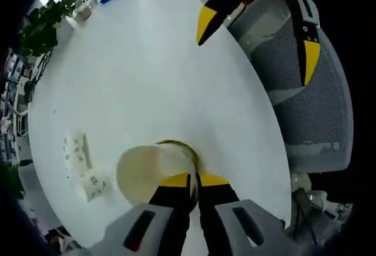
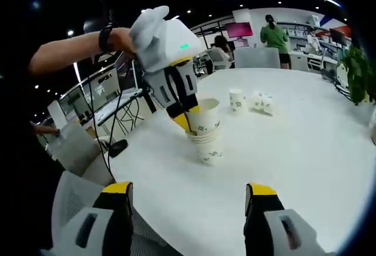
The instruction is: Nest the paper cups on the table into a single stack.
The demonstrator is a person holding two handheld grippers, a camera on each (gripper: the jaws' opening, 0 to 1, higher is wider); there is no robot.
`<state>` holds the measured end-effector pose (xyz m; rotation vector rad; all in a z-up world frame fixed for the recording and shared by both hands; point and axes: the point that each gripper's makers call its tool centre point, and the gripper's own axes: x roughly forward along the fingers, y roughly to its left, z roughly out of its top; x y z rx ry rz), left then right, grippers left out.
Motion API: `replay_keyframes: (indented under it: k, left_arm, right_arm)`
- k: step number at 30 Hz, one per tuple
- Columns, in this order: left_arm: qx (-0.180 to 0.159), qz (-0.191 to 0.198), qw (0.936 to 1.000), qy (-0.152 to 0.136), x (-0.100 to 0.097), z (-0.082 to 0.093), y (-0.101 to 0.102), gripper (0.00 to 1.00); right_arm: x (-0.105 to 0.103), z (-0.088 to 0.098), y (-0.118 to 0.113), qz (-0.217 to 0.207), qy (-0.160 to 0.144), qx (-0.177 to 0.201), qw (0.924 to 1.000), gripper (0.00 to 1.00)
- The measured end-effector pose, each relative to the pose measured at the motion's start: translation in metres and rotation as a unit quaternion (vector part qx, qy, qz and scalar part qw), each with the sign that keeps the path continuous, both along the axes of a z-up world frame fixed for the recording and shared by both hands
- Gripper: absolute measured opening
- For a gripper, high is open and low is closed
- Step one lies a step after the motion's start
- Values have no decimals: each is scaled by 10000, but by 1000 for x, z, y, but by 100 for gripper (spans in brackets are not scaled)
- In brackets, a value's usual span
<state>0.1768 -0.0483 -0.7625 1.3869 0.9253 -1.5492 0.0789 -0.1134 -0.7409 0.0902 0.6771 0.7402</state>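
White round bench [image 2: 305,150] holds cup stack [image 2: 205,132] near its edge, left tool [image 2: 187,119] pinched on top cup rim, right tool [image 2: 188,200] wide and empty, two loose cups [image 2: 252,100] beyond; thin paper, light, crushable, so grip rims gently.

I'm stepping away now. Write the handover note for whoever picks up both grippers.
Left gripper: shut on the rim of the top cup of the stack, which stands on the table near its edge.
Right gripper: open, empty, held off the table edge and facing the stack.
Done: several cups are nested in the stack.
Left: two loose cups further across the table, one upright, one on its side. Seat the top cup if it is not fully down, then add those two to the stack.
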Motion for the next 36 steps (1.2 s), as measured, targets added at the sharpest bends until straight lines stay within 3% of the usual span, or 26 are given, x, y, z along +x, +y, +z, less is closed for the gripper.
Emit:
replay_keyframes:
  k: [27,33,36]
  left_arm:
    - [-238,212,9993,-172,1,17,1,13]
    - [-304,327,9987,-255,2,21,3,17]
    - [-390,437,9973,-433,9,22,5,23]
  right_arm:
    - [2,4,0,114,-64,78,9999,78]
    - [4,4,0,162,-71,95,9998,78]
    - [4,5,1,158,-67,157,9997,78]
